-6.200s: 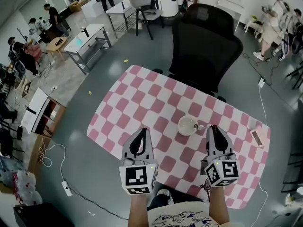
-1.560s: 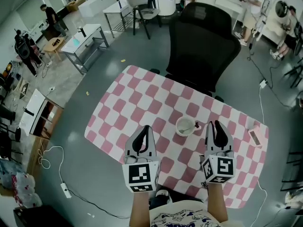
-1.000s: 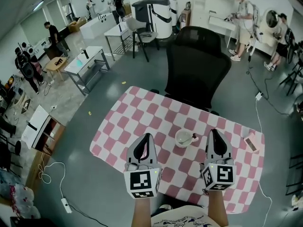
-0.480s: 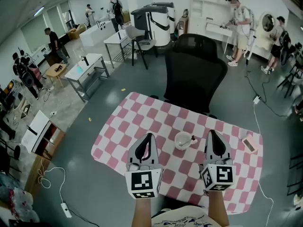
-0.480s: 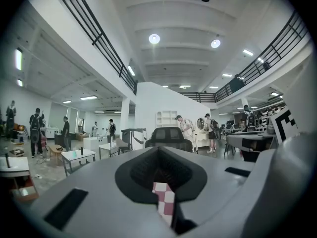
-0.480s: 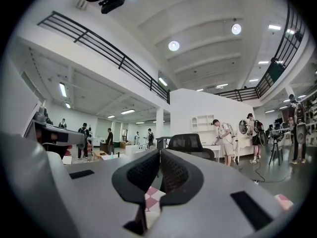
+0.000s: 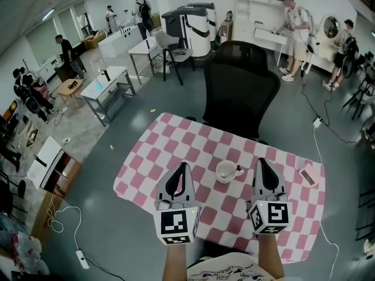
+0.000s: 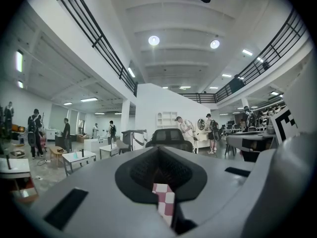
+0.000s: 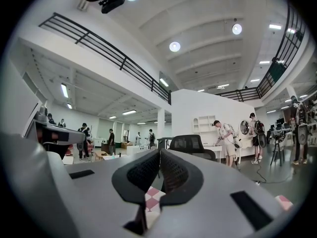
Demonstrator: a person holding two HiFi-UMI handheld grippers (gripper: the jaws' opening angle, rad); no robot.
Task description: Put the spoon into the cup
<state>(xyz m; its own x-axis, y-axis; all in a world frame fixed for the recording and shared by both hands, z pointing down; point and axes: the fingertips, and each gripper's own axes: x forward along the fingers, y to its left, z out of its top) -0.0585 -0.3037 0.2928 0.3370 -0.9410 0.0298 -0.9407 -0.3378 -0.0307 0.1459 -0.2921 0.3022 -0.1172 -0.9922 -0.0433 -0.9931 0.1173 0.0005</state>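
Observation:
A white cup (image 7: 227,172) stands on the pink-and-white checked table (image 7: 170,145), with the spoon (image 7: 237,170) resting in it, handle leaning over the right rim. My left gripper (image 7: 183,166) is held level to the cup's left, jaws together with nothing between them. My right gripper (image 7: 262,162) is held level to the cup's right, also shut and empty. In the left gripper view (image 8: 158,150) and the right gripper view (image 9: 159,152) the jaws meet at the tips, and only a sliver of the checked cloth shows below them.
A black office chair (image 7: 240,89) stands at the table's far side. A small pink phone-like object (image 7: 307,177) lies near the table's right edge. Several people stand or sit at desks in the background, and cables run across the grey floor.
Both grippers have risen a little above the table over the last second. The head camera has tilted up, showing more of the room. Cup and spoon stay in place.

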